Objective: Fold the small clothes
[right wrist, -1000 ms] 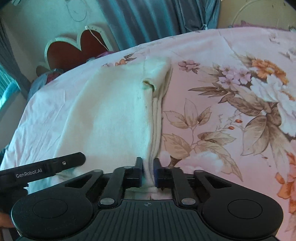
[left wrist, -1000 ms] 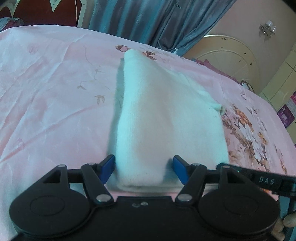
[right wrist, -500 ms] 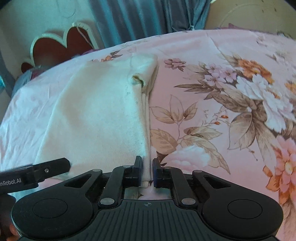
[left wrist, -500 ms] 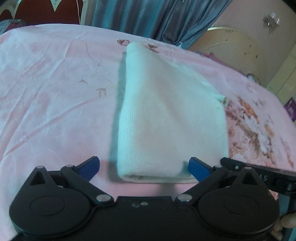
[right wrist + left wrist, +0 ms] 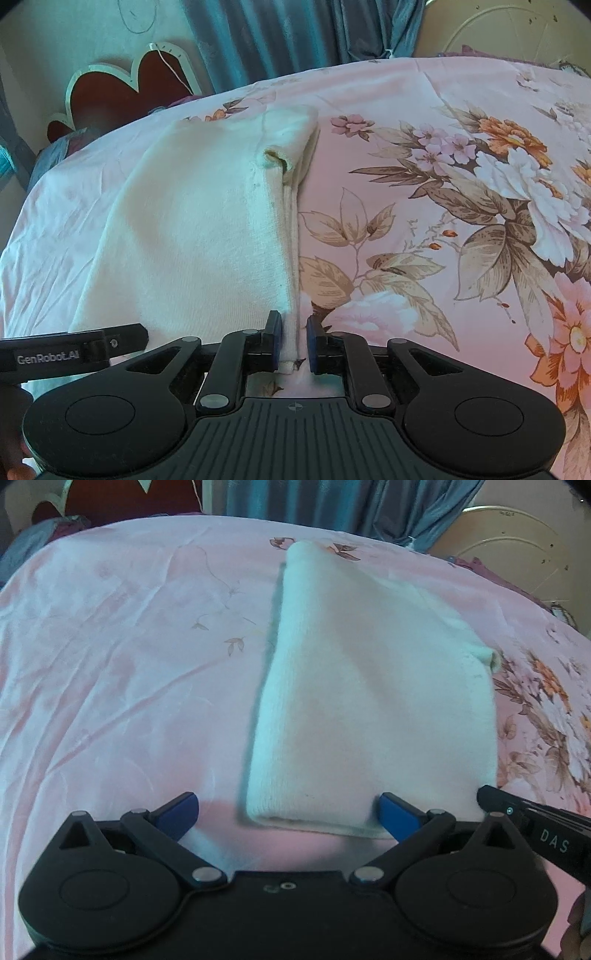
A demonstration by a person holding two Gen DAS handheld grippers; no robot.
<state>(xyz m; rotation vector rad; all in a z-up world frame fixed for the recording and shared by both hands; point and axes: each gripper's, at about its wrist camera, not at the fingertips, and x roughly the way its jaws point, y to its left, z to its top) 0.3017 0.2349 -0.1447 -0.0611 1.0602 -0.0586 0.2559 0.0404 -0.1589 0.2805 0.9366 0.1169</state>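
One big bed fills most of the room, and its pink sheet (image 5: 122, 686) has brown leaves and big orange and white flowers printed on one side. Blue curtains (image 5: 280, 33) hang behind it, next to a dark red heart-shaped headboard (image 5: 122, 88). A white folded garment (image 5: 369, 709) lies flat in the middle of the sheet. The left gripper (image 5: 288, 814) has just spread its blue fingers wide, and they sit apart at the near edge of the garment without pinching it. The right gripper (image 5: 293, 341) has just loosened a tiny bit. Its fingers are nearly together, with the garment's thin right edge between them, and I cannot tell if they squeeze it.
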